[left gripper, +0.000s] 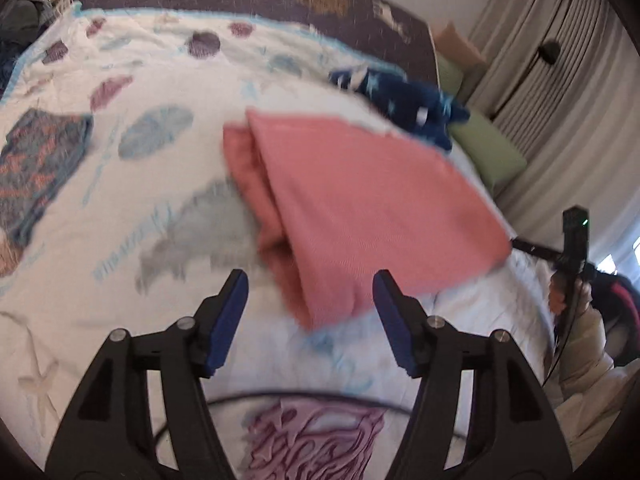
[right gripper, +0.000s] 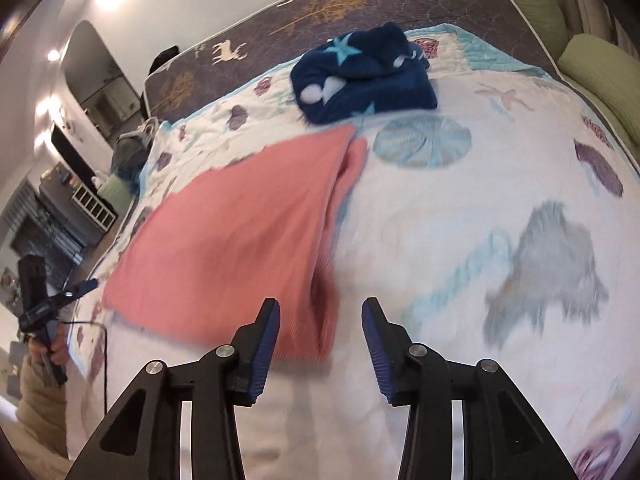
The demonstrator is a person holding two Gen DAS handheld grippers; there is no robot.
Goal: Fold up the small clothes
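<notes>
Left wrist view: pink garment (left gripper: pixel 360 208) lies folded flat on the quilt-covered bed (left gripper: pixel 120 240), left claw (left gripper: pixel 310 320) and right claw (right gripper: pixel 320 338) both open and empty just short of it; navy star garment (right gripper: pixel 360 72) beyond looks unfolded, likely next.

Cloth (left gripper: pixel 360 208): on quilt (left gripper: pixel 168 80), mid-bed.
Starred garment (right gripper: pixel 360 72): on quilt, just behind cloth.
Patterned garment (left gripper: pixel 36 168): well left of cloth.

Matt pink garment (left gripper: pixel 360 208), seemingly fine-ribbed knit, on a quilted cotton-like bedspread (left gripper: pixel 120 200).
</notes>
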